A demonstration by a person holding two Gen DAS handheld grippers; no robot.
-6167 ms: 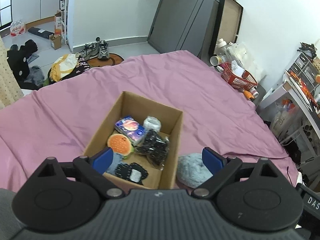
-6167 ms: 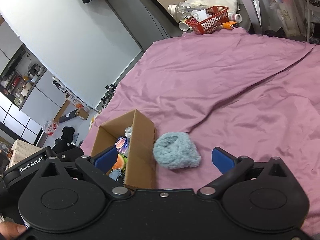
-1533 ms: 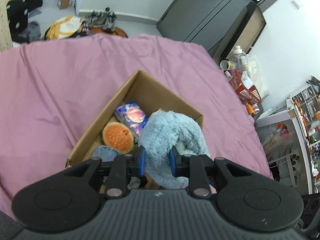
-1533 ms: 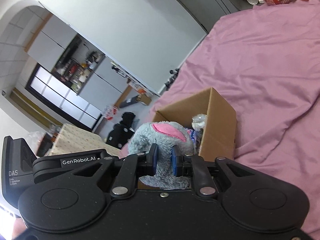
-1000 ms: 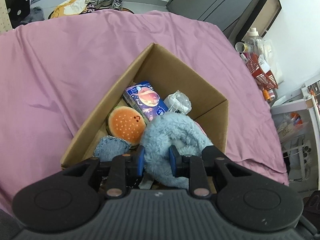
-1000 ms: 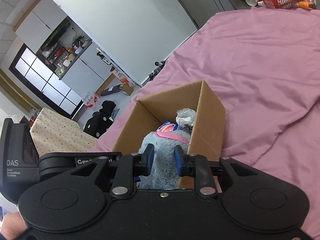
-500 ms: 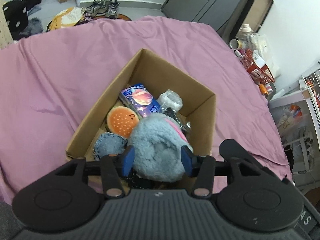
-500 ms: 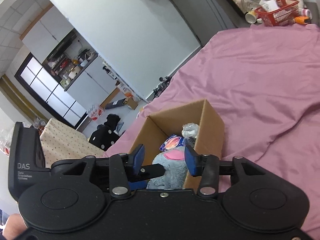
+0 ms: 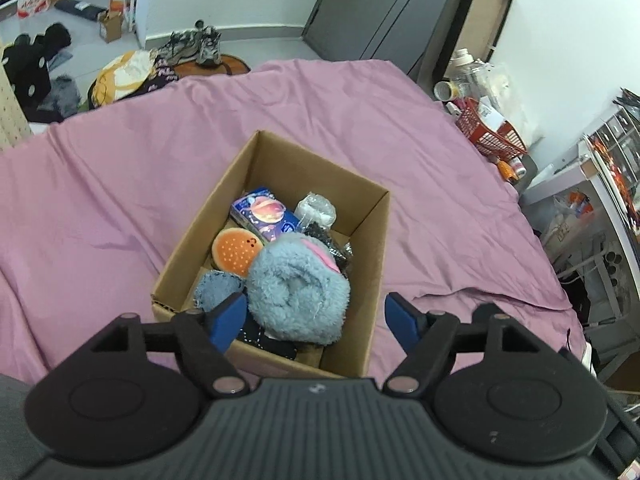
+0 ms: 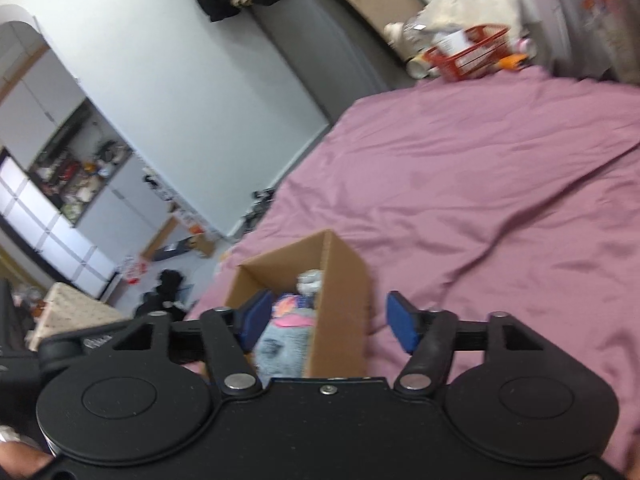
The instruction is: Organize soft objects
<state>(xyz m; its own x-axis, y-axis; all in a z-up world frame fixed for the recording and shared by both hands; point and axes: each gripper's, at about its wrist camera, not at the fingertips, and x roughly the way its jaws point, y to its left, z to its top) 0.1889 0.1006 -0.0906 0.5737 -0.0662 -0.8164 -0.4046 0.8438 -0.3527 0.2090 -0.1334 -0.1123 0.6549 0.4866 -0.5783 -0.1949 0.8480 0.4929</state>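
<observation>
The fluffy blue plush (image 9: 298,286) is lying in the cardboard box (image 9: 376,248), below both grippers, left (image 9: 316,318) and right (image 10: 328,322), whose jaws have just been opening and are gripping nothing.

A lived-in home bedroom: a bed (image 9: 360,120) under a purple sheet, shoes (image 9: 196,44) and clothes (image 9: 36,68) on the far floor, a red basket (image 9: 490,136) of clutter at right.

Soft, even indoor light fills the room; shadows are faint; fisheye bending curves walls at the edges. The left wrist view is sharp; the right is motion-blurred.
</observation>
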